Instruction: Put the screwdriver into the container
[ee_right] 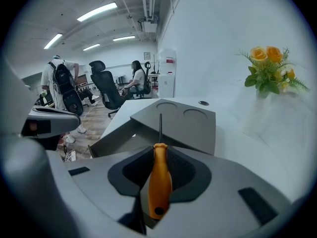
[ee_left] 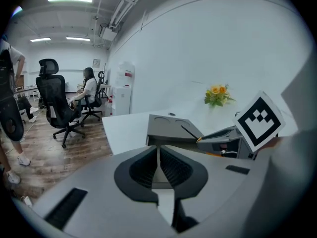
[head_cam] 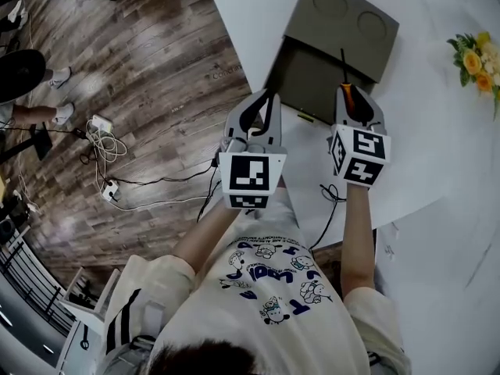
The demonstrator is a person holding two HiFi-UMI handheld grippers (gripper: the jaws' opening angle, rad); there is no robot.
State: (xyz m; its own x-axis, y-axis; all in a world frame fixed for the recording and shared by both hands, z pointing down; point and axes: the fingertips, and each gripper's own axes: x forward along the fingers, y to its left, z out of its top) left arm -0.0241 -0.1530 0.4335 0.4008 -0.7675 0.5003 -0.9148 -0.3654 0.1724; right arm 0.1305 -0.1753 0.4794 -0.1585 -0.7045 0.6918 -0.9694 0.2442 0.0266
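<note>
The container [head_cam: 299,75] is a dark grey box on the white table, with its lid [head_cam: 344,20] folded back and showing two round recesses. My right gripper [head_cam: 349,92] is shut on the screwdriver's orange handle [ee_right: 159,180]. The thin black shaft [ee_right: 160,127] points forward over the box's near right part toward the lid [ee_right: 185,120]. My left gripper [head_cam: 266,94] hovers at the box's near left edge, its jaws shut with nothing between them [ee_left: 158,151]. In the left gripper view the right gripper [ee_left: 223,139] and the screwdriver's shaft [ee_left: 189,132] show to the right.
A vase of yellow flowers [head_cam: 475,57] stands at the table's far right. The white table [head_cam: 437,139] ends close to the person's body. Cables and a power strip [head_cam: 105,143] lie on the wooden floor to the left. Office chairs [ee_left: 57,100] and people are in the background.
</note>
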